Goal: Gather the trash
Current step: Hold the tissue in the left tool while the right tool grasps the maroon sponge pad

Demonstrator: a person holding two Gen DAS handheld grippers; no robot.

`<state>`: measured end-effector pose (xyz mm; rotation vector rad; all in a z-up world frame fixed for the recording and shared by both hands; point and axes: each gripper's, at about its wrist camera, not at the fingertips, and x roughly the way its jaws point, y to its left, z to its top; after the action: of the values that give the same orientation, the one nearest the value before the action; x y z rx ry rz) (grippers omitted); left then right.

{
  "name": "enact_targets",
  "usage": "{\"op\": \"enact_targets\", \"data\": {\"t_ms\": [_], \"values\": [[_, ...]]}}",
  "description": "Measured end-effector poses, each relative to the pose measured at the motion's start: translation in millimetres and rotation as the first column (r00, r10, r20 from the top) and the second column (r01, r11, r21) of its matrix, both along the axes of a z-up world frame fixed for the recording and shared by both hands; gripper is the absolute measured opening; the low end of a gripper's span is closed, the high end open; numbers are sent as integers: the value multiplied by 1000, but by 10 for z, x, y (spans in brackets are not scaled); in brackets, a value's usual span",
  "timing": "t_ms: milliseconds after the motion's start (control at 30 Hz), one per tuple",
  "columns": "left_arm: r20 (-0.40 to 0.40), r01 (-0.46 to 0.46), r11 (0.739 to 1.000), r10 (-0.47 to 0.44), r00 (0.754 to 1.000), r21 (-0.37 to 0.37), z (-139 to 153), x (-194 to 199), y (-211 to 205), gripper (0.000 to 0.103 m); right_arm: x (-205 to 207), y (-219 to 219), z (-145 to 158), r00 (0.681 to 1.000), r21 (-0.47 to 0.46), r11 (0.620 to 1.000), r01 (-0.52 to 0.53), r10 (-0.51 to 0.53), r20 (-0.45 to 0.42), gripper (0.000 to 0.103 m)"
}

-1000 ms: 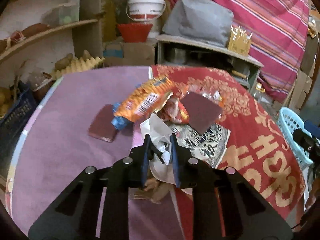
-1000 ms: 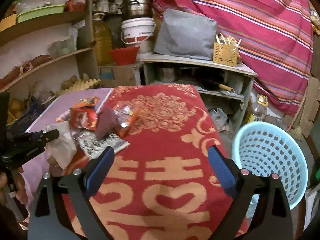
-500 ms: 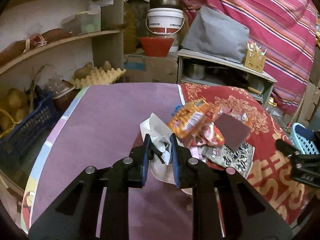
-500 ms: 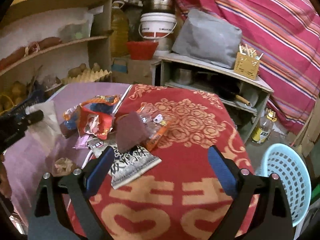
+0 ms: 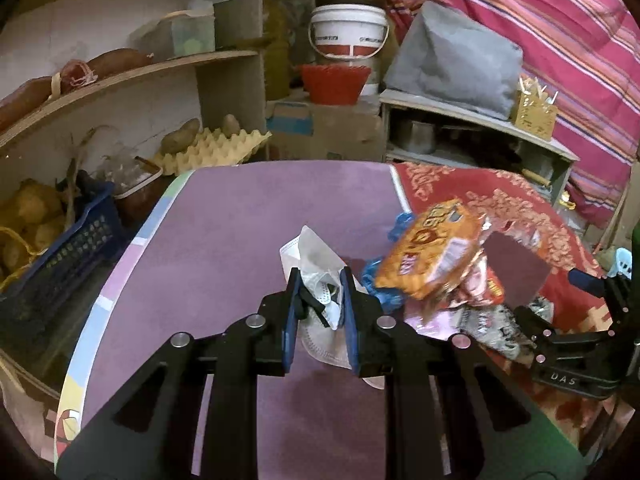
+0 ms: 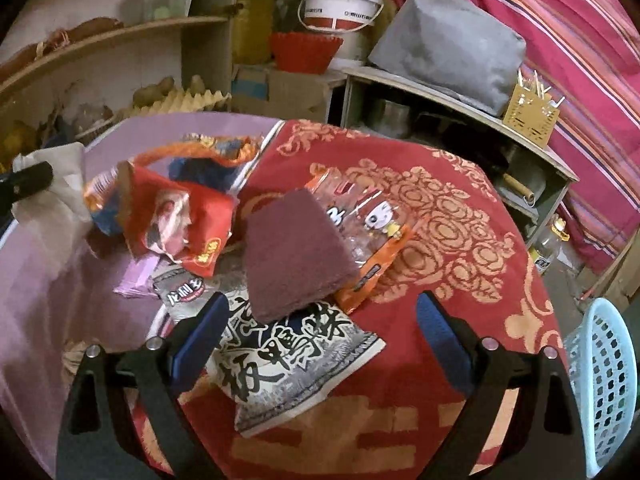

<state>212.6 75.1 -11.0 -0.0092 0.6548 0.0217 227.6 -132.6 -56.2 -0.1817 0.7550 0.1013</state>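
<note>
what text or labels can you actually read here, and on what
"DAS": on the right claw body, in the left wrist view.
Grey packet: large black Chinese brush characters, too distorted to give.
Orange packet: big red lettering, turned and blurred.
White bucket: small print, too small to read.
Red packet: yellow mark, unreadable.

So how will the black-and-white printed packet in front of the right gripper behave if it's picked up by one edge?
The black-and-white packet lies flat and looks empty, so it is probably very light. Likely floppy, drooping from the pinched edge. The maroon pad overlaps its far end and may slide off.
</note>
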Motion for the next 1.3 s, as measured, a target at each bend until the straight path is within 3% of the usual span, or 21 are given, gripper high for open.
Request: {"op": "enact_targets", "data": {"t_ms": [200, 467, 567, 633, 1300], "values": [[-16, -5, 1000, 5, 1000, 9, -61, 32, 22, 18, 72, 99, -48, 1000, -52, 999, -7, 6, -6, 91], [-22, -5, 1000, 6, 1000, 19, -80, 42, -16, 18, 142, 125, -74, 998, -33, 998, -49, 47, -39, 49], [-22, -8, 1000, 9, 1000, 16, -66, 45, -23, 18, 122, 107, -55, 998, -18, 998, -59, 59, -29, 47], [-18, -8, 1000, 9, 1000, 19, -60, 38, -30, 18, 104, 74, -36, 998, -4, 998, -65, 65, -26, 35], [17, 7, 999, -7, 1000, 37, 52, -97, -249, 18, -4, -457, 63, 997, 187, 981, -56, 66, -49, 35]]}}
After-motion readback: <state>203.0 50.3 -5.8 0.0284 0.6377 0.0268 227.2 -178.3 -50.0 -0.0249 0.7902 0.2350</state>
